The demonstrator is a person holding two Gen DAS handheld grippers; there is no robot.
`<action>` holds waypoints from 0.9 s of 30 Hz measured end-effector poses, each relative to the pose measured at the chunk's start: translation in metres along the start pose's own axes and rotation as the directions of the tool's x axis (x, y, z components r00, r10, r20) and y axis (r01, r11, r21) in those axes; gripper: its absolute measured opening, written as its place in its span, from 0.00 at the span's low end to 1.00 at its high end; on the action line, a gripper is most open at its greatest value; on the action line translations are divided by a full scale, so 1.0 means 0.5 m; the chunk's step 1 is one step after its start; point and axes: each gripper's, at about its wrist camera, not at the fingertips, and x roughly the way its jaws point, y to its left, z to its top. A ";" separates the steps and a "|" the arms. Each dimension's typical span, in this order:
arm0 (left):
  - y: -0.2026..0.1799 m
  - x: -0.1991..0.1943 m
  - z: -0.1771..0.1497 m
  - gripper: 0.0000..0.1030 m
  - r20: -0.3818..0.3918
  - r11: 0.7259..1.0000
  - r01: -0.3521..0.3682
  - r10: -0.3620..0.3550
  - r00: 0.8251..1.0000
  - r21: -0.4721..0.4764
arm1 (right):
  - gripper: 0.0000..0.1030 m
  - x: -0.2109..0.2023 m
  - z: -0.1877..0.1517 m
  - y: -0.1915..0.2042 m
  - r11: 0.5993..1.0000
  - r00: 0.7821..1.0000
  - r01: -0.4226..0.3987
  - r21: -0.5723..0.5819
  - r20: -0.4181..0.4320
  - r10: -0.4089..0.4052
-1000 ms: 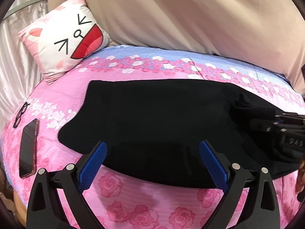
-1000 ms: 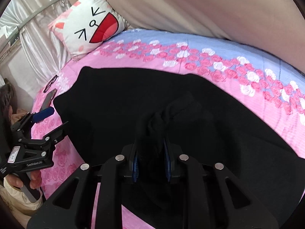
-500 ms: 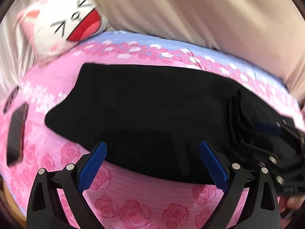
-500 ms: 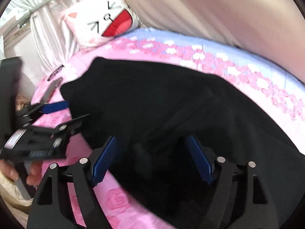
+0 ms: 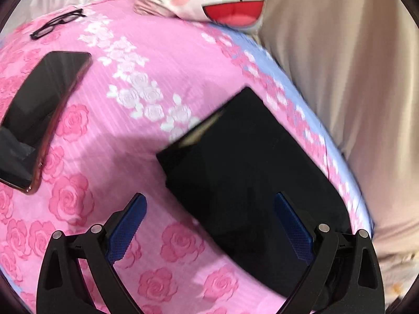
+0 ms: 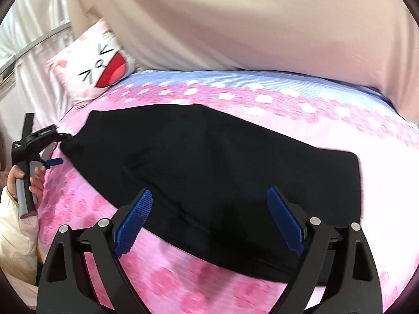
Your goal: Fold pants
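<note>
Both the left hand-held gripper (image 5: pixel 209 225) and the right hand-held gripper (image 6: pixel 209 217) are hovering spread and empty over the black pants (image 6: pixel 222 162) lying on the rose-print bed (image 6: pixel 379 151), so each should be pinching one end's corners squarely before the next fold.

The pants (image 6: pixel 214 172) are plain black and lie flat on the pink rose-print bedspread (image 6: pixel 379 157), stretched in a long band across the bed. In the right wrist view the left end narrows toward a rounded corner and the right end finishes in a straight, squared edge; a faint crease runs along the cloth near the middle. In the left wrist view the pants (image 5: pixel 248 172) run away at a slant, one squared end showing a paler strip along its edge, blurred so that its layers cannot be told apart
</note>
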 end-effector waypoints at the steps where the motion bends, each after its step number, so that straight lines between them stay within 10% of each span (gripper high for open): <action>1: 0.000 0.004 0.006 0.93 -0.001 1.000 0.000 0.000 1.000 -0.005 | 0.85 -0.007 -0.005 -0.015 1.000 1.000 0.010 0.016 0.001 -0.010; 10: -0.024 0.034 0.018 0.90 0.062 0.996 -0.083 0.080 0.995 0.037 | 0.86 -0.052 -0.040 -0.124 0.989 0.996 0.081 0.123 0.013 -0.084; 16: -0.047 0.042 0.018 0.37 0.143 0.974 -0.210 0.197 0.970 0.080 | 0.94 -0.071 -0.062 -0.183 0.976 0.992 0.120 0.184 0.018 -0.125; 18: -0.049 0.033 0.022 0.18 0.157 0.978 -0.188 0.173 0.972 0.085 | 0.94 -0.080 -0.071 -0.207 0.969 0.991 0.127 0.213 0.021 -0.135; 27: -0.229 -0.075 -0.001 0.14 0.268 0.958 -0.088 0.012 0.963 0.275 | 0.94 -0.131 -0.113 -0.317 0.926 0.979 0.170 0.336 0.050 -0.197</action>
